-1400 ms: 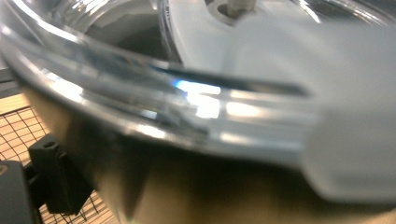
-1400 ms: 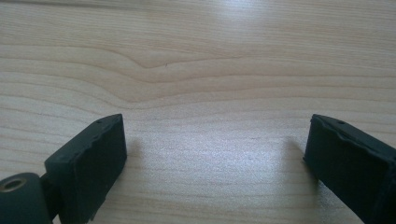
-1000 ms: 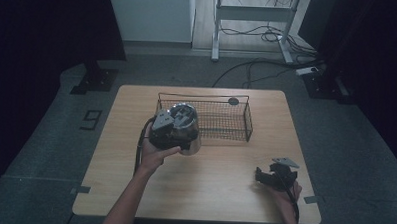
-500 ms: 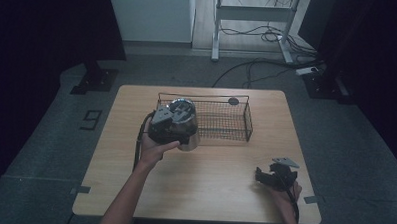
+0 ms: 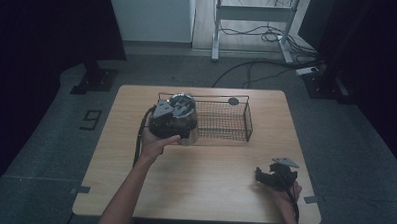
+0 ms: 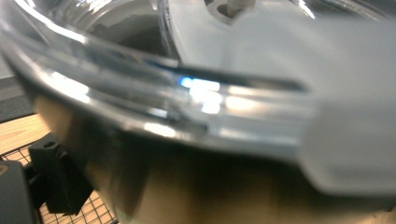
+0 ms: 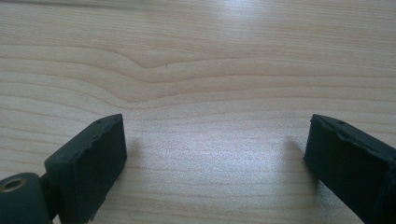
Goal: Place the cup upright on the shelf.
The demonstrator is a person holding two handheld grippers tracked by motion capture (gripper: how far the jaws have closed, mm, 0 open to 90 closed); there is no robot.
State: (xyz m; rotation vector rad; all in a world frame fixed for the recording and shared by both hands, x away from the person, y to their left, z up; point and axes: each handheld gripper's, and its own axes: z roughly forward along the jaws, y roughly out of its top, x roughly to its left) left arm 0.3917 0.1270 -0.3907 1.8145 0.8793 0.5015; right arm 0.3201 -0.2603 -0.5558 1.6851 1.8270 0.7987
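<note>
A clear round glass container (image 5: 183, 102) with a thick rim hangs over the left end of a black wire basket (image 5: 248, 119). My left gripper (image 5: 176, 122) is shut on it, held by a hand coming from the near left. In the left gripper view the container's glossy rim (image 6: 196, 93) is very close and blurred, with one black finger (image 6: 51, 186) at the lower left over the basket mesh. My right gripper (image 5: 262, 177) rests on the wooden table (image 5: 204, 187) at the near right. Its jaws stand wide open (image 7: 215, 154) over bare wood.
A small dark round object (image 5: 233, 100) lies on the table just behind the basket. The basket's right part holds nothing. Cables and a metal stand (image 5: 255, 14) are on the floor beyond the table, and a dark stand base (image 5: 93, 81) sits at its far left.
My left gripper has carried the glass container a little farther from the person, over the basket's left end. The right gripper has stayed still.
</note>
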